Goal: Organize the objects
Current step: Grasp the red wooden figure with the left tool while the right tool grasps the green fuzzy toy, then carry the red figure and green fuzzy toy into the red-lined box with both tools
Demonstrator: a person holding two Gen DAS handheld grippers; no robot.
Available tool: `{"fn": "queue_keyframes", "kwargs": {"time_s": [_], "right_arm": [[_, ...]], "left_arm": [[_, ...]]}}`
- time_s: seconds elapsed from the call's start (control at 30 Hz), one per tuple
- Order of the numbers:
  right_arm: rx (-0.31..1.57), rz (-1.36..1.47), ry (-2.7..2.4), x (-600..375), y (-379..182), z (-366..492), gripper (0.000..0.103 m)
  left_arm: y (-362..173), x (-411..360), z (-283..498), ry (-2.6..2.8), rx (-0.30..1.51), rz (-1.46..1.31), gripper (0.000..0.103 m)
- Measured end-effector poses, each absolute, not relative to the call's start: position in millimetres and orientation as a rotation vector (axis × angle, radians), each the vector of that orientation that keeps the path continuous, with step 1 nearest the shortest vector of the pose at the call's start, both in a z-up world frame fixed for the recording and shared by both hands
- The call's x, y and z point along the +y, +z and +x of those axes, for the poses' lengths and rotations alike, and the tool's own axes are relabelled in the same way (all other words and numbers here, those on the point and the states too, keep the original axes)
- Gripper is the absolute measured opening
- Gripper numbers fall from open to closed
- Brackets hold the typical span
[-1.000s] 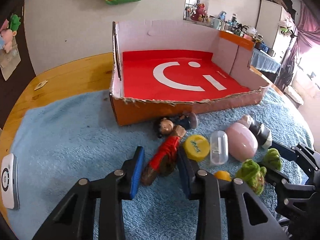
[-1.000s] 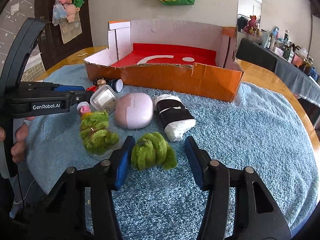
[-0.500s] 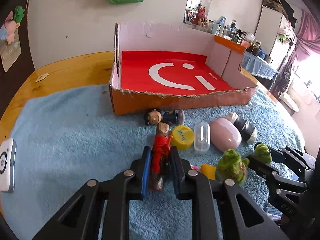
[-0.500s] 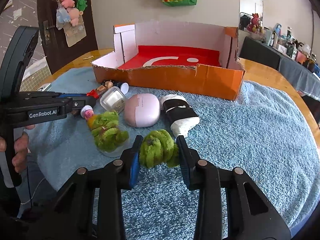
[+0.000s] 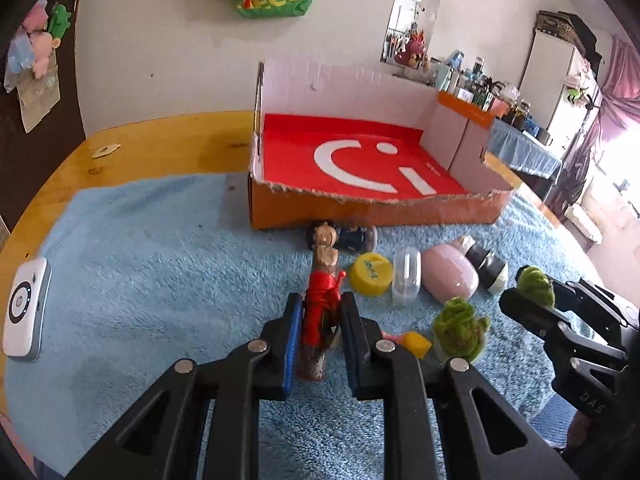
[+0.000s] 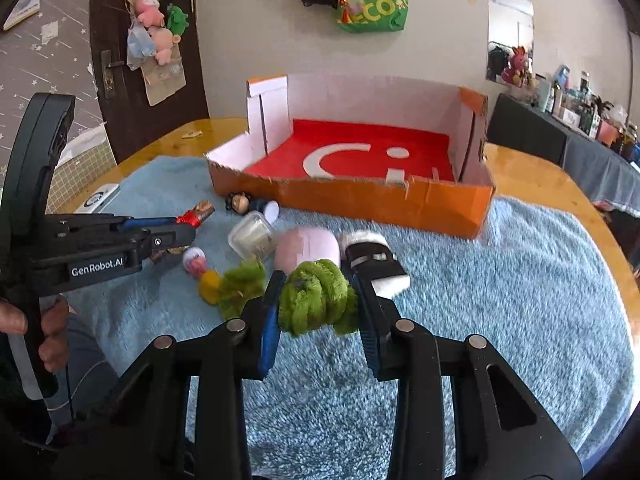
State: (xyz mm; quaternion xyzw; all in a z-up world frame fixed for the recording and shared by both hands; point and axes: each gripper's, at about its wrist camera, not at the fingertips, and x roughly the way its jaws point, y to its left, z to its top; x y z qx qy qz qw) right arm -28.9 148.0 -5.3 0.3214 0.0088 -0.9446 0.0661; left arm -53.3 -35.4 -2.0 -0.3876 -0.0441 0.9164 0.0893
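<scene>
the left gripper [image 5: 320,322] is clamped on a wooden stick wrapped in red thread [image 5: 319,308], its blue pads pressing the stick from both sides, with the stick's bare tip pointing toward the cardboard box [image 5: 360,212]. the right gripper [image 6: 318,300] is closed around a fuzzy green ball [image 6: 316,298], which bulges between the two pads on the near side of the box. the box, orange outside with a red floor and a white smile mark, sits open on a blue towel [image 5: 160,272] that covers a wooden table [image 5: 160,140]. just in front of the box's near wall lies a small doll [image 5: 340,236]. nearer than the doll, still in front of the box, lie a yellow cap [image 5: 370,274], a clear capsule [image 5: 406,276], a pink case [image 5: 450,282] and a black and white roll [image 6: 376,262]. a second fuzzy green toy [image 5: 460,328] sits nearer still, beside a small yellow piece [image 5: 416,344]. far to the left of the box, a white device [image 5: 26,312] rests at the towel's edge.
</scene>
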Motion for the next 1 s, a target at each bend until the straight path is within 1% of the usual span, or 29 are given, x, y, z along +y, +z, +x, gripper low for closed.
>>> {"fn": "queue_keyframes", "kwargs": {"time_s": [0.23,0.53,1.0], "right_arm": [[0.008,0.913,-2.849,151.0,13.9,-41.1,0.032],[-0.025,0.910,-2.839,158.6,27.1,-58.1,0.032],[-0.102,0.900,-2.820,176.9,50.7,-95.3,0.032]], "left_arm": [[19.6,-31.5,-53.8,2.740,-0.128,-1.082,0.020],[37.0,-21.5,-65.7,2.744,-0.119,-1.040,0.020],[55.1,-7.0,-106.6,2.733,-0.110,-1.017,0.020]]}}
